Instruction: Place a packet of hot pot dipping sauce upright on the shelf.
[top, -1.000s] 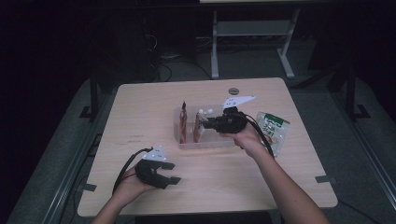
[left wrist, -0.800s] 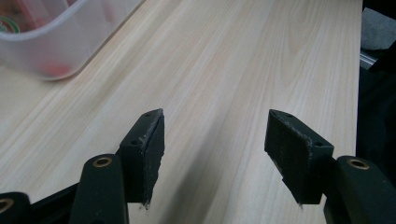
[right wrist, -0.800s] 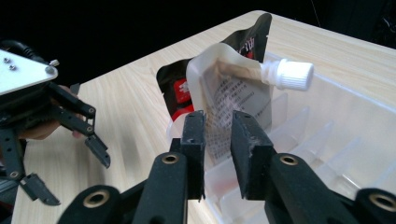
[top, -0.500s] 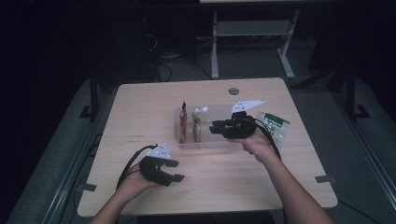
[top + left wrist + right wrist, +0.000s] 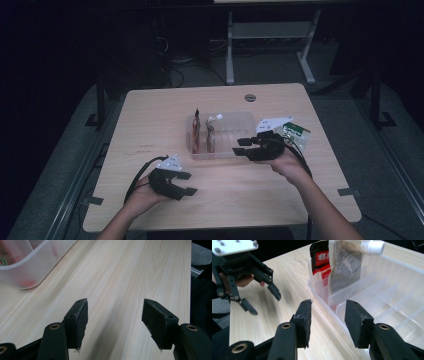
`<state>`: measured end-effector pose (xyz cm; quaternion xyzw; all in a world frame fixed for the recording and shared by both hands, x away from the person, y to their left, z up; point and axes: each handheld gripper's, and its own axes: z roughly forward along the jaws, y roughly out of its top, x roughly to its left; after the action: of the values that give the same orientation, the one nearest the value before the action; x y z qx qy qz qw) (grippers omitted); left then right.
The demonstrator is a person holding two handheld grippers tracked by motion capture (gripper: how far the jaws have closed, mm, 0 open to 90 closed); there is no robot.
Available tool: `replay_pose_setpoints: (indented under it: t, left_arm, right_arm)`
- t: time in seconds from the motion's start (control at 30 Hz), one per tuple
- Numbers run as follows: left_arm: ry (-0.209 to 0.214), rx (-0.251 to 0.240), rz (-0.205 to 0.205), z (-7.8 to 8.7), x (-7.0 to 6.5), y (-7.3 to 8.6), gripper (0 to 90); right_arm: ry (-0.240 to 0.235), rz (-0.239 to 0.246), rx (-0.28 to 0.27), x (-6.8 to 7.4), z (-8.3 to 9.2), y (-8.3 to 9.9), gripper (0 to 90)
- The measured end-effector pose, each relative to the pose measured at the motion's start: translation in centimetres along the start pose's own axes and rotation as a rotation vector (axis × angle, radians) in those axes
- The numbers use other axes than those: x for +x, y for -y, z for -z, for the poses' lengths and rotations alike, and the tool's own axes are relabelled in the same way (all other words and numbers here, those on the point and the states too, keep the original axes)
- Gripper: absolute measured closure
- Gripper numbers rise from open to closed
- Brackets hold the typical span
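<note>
A clear divided bin [image 5: 240, 125] stands mid-table. At its left end a red pouch [image 5: 196, 131] and a spouted pale pouch [image 5: 212, 131] stand upright in neighbouring slots. My right gripper [image 5: 241, 146] hovers at the bin's front right. Its jaws have just been opening and hold nothing. In the right gripper view the right gripper [image 5: 328, 320] points along the bin's front wall [image 5: 329, 315], toward the red pouch [image 5: 320, 262] and spouted pouch [image 5: 345, 267]. My left gripper [image 5: 187, 183] rests open over bare wood at the front left, nothing between the jaws [image 5: 115, 325].
A green and white packet [image 5: 295, 134] lies on the table right of the bin, behind my right hand. The bin's corner [image 5: 30, 262] shows far left in the left gripper view. The left gripper [image 5: 265, 303] appears across the wood in the right gripper view.
The right gripper has drawn back from over the bin toward the front right, and its jaws have widened. The spouted pouch stays standing in its slot. The left hand has not moved.
</note>
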<state>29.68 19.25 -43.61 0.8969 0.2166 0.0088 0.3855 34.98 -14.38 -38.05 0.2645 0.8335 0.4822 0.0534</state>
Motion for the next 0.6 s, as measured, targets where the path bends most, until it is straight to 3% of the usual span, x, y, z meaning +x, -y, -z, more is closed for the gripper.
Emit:
replay_pose_setpoints:
  t: [0.3, 0.6]
  left_arm:
    - [-0.01, 0.007, -0.013, 0.1, 0.0, 0.1, 37.4]
    - [-0.004, 0.002, 0.002, 0.1, 0.1, 0.2, 37.4]
  right_arm:
    - [0.071, -0.013, 0.038, -1.0, 2.6, 2.5, 54.9]
    - [0.175, -0.074, 0.029, -4.3, 4.5, 3.6, 56.7]
